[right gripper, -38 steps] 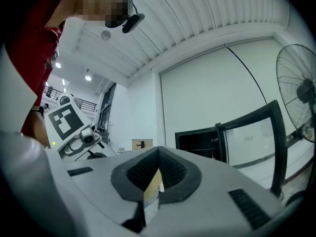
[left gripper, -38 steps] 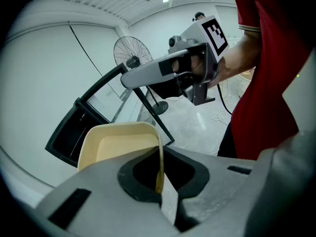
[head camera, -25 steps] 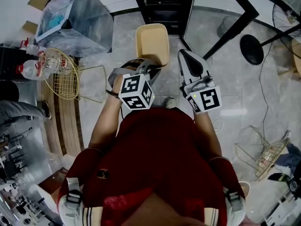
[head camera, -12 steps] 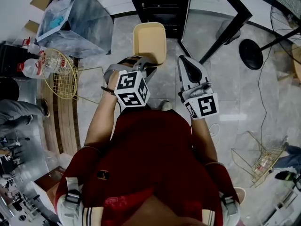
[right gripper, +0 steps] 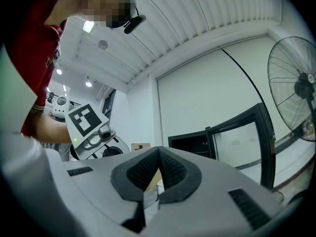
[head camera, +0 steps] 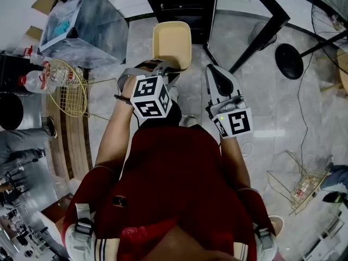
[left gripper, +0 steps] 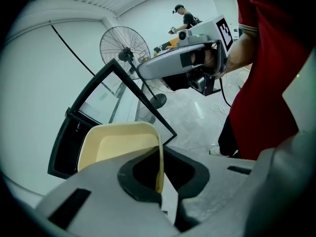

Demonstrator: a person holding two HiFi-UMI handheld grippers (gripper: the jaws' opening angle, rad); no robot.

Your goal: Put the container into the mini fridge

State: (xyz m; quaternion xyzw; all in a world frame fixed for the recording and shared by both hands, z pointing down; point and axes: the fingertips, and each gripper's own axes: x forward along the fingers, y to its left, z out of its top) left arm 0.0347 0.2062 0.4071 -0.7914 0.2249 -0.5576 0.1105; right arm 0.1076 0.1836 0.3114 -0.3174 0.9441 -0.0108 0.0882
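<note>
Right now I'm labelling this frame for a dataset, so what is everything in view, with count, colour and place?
black mini fridge: one, black, ahead, glass door swung open
pale yellow plastic container: one, pale yellow, in front of the open fridge, held by its rim
black pedestal fan: one, black, right of the door
gold wire baskets: at least two, gold, floor left and far right
clear plastic bottles: two, red caps, far left
plastic-covered box: one, grey, upper left
bystander: one, grey trousers, left edge
left gripper: grey, shut on the container's rim
right gripper: grey, shut, empty
</note>
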